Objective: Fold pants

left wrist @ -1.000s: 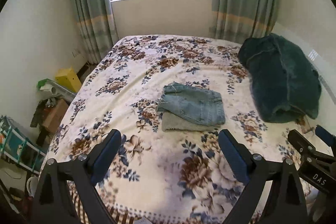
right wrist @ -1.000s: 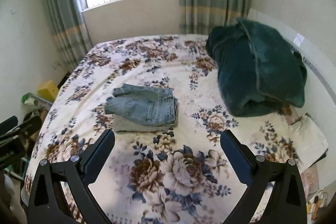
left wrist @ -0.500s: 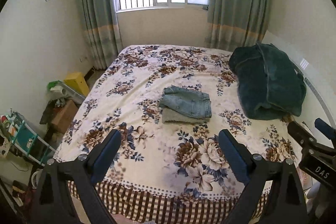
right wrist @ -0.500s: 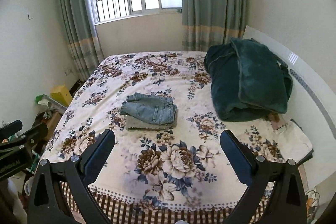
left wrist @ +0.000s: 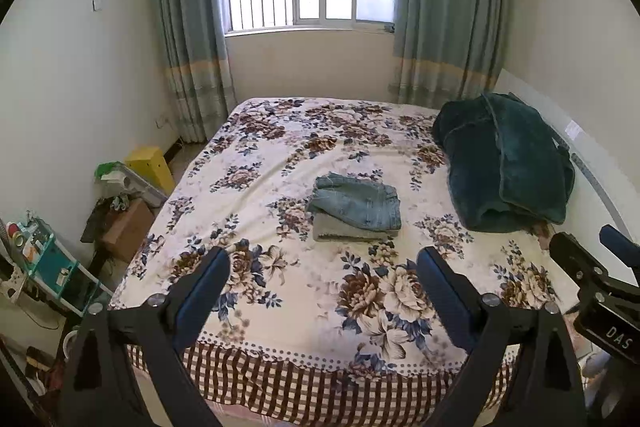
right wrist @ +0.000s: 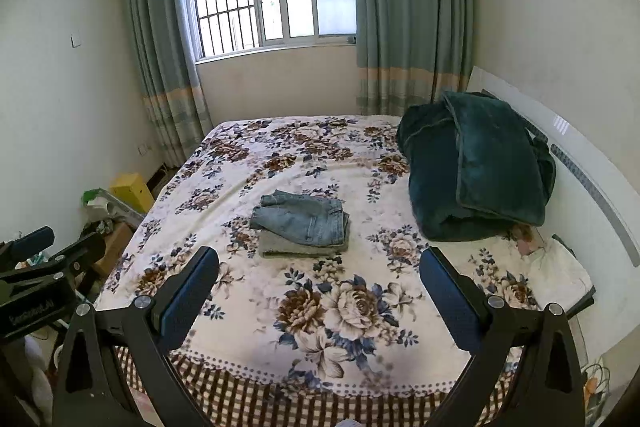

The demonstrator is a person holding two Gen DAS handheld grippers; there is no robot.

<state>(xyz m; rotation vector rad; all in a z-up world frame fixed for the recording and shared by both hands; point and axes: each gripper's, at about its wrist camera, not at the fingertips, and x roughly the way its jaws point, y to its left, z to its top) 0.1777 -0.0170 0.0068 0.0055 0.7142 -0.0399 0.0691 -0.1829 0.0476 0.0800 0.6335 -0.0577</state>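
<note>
Your jeans (left wrist: 356, 201) lie folded small on a grey cloth (left wrist: 344, 233), in the middle of the bed (left wrist: 280, 311). That looks like a neat pile. Your left gripper (left wrist: 322, 269) and right gripper (right wrist: 320, 265) are both wide open, holding nothing, well back from the pile.

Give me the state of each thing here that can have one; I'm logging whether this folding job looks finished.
jeans: folded, lying on top of a folded grey garment
grey garment: folded flat on the bed
green blanket: bundled in a heap by the headboard
curtains: drawn open
left gripper: open, holding nothing
right gripper: open, holding nothing
</note>
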